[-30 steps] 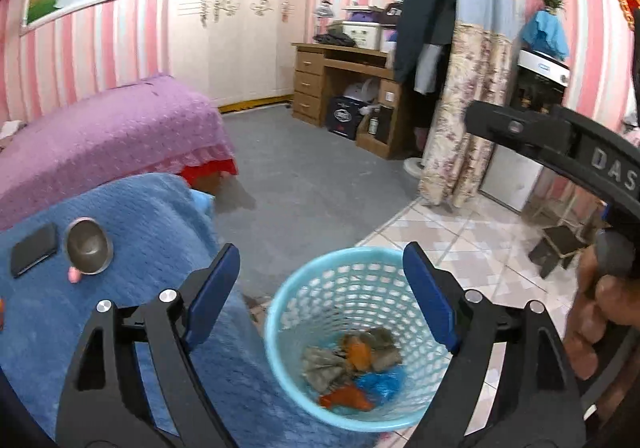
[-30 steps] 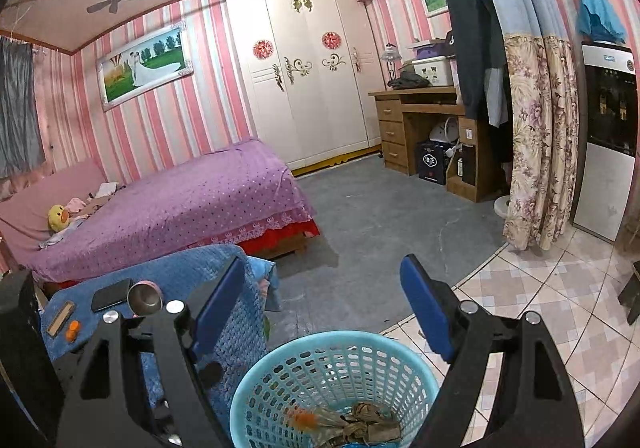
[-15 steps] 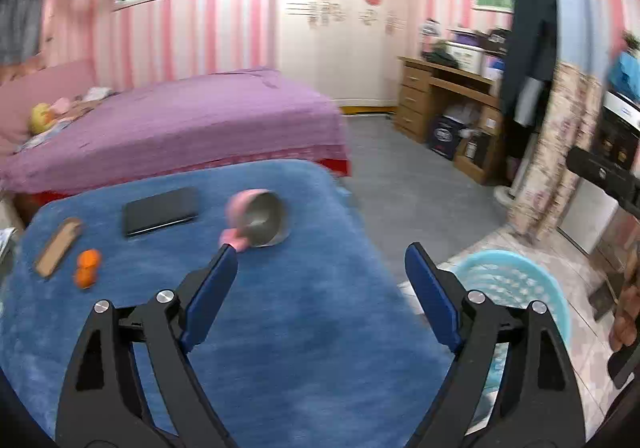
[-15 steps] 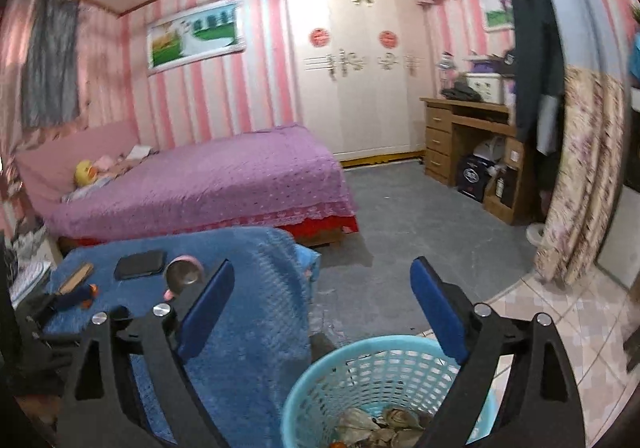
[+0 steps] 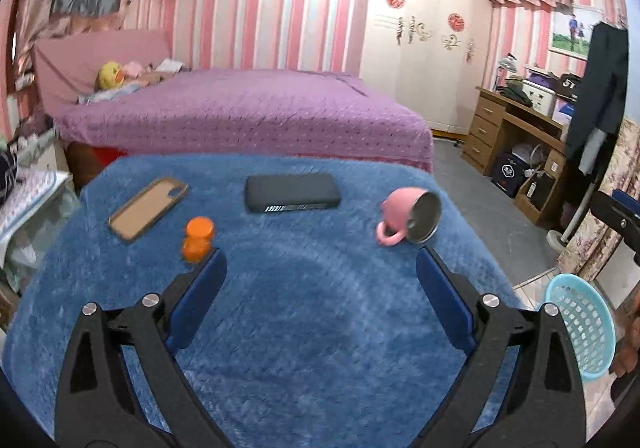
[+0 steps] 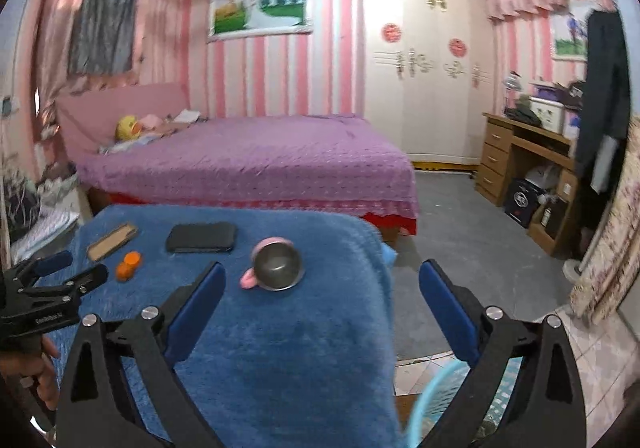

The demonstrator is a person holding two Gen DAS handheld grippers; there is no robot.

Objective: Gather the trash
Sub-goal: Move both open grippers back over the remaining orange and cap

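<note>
A light-blue mesh trash basket (image 5: 582, 328) stands on the floor at the table's right edge; its rim also shows in the right wrist view (image 6: 436, 404). My left gripper (image 5: 320, 300) is open and empty above the blue-covered table (image 5: 320, 328). My right gripper (image 6: 322, 308) is open and empty over the table's right edge. An orange bottle (image 5: 197, 234) lies on the table just beyond my left gripper's left finger; it also shows in the right wrist view (image 6: 129, 266).
A pink cup (image 5: 408, 215) on its side, a black phone (image 5: 292, 192) and a brown phone case (image 5: 149, 207) lie on the table. A purple bed (image 5: 248, 115) stands behind it, a wooden desk (image 5: 516, 139) at the right.
Both grippers swung left from above the basket to over the table. The basket slid to the right edge of the views. Both stay open.
</note>
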